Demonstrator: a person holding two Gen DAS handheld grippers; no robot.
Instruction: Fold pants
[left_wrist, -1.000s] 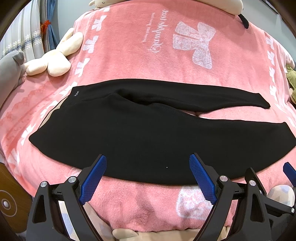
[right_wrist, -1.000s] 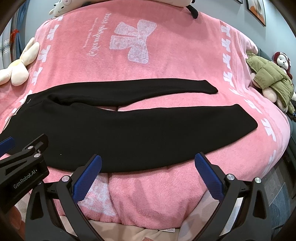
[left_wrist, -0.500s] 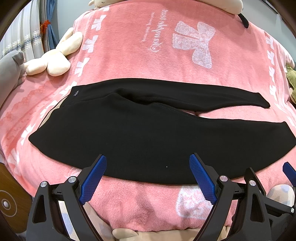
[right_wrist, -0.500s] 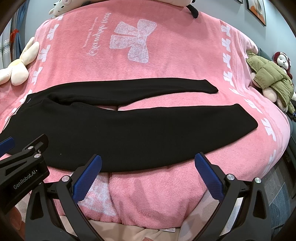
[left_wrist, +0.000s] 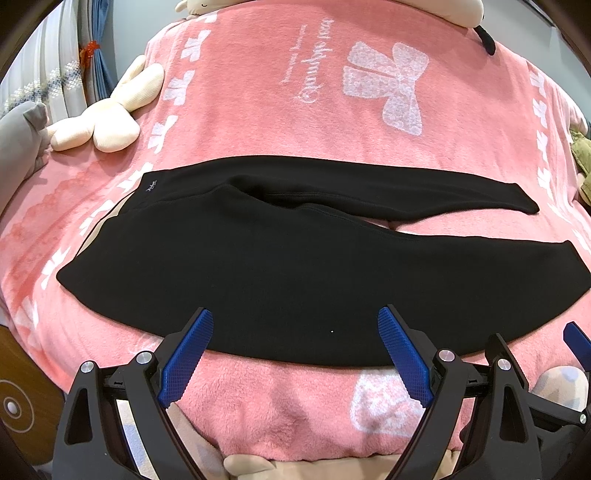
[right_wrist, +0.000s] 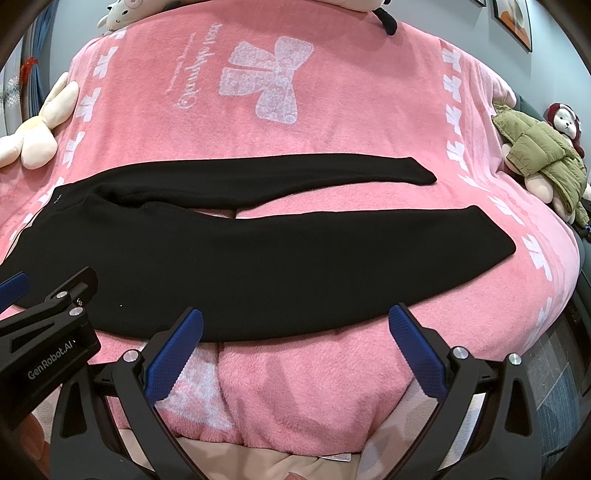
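Almost nothing has moved in the last second: the black pants (left_wrist: 280, 266) sit a touch lower in the left wrist view, so that gripper has barely crept. They lie flat across the pink blanket (left_wrist: 332, 110), waistband to the left, the two legs running right and splayed apart, the far leg (right_wrist: 280, 177) thinner and shorter in view than the near leg (right_wrist: 332, 251). Nothing is folded yet. The left gripper (left_wrist: 295, 350) and right gripper (right_wrist: 295, 347) both hover just short of the near edge, jaws spread wide and empty. For a clean first fold, each should probably pinch the near leg's edge, well apart along its length, then lift together and lay it squarely over the far leg. A cream plush toy (left_wrist: 107, 118) lies well clear.
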